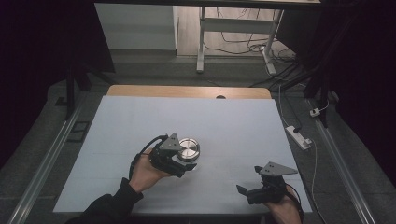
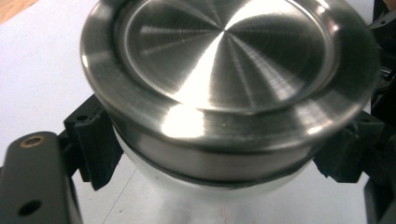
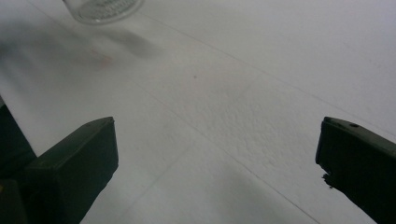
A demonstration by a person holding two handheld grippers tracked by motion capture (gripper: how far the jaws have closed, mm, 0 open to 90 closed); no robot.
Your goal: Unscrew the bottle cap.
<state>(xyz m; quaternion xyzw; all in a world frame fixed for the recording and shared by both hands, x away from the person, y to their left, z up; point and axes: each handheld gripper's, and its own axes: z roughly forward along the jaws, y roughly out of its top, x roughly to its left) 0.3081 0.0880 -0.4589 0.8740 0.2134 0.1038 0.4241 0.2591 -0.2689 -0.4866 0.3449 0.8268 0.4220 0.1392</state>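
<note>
A round jar with a brushed steel lid (image 1: 188,149) stands on the white table (image 1: 233,126), left of the middle. My left gripper (image 1: 183,164) reaches it from the near side and is shut on it. In the left gripper view the lid (image 2: 224,60) looms close, and both black pads (image 2: 95,144) press the jar's body just under the lid's rim. My right gripper (image 1: 252,191) rests low near the table's front right edge, open, nothing between its jaws. The right gripper view has its jaws (image 3: 215,158) wide apart over bare table, with the jar's clear base (image 3: 102,9) at the top left.
A wooden strip (image 1: 187,91) runs along the table's far edge. A white power strip (image 1: 299,137) with cables lies on the floor to the right. Desk legs (image 1: 201,42) stand beyond the table. Dark curtains flank both sides.
</note>
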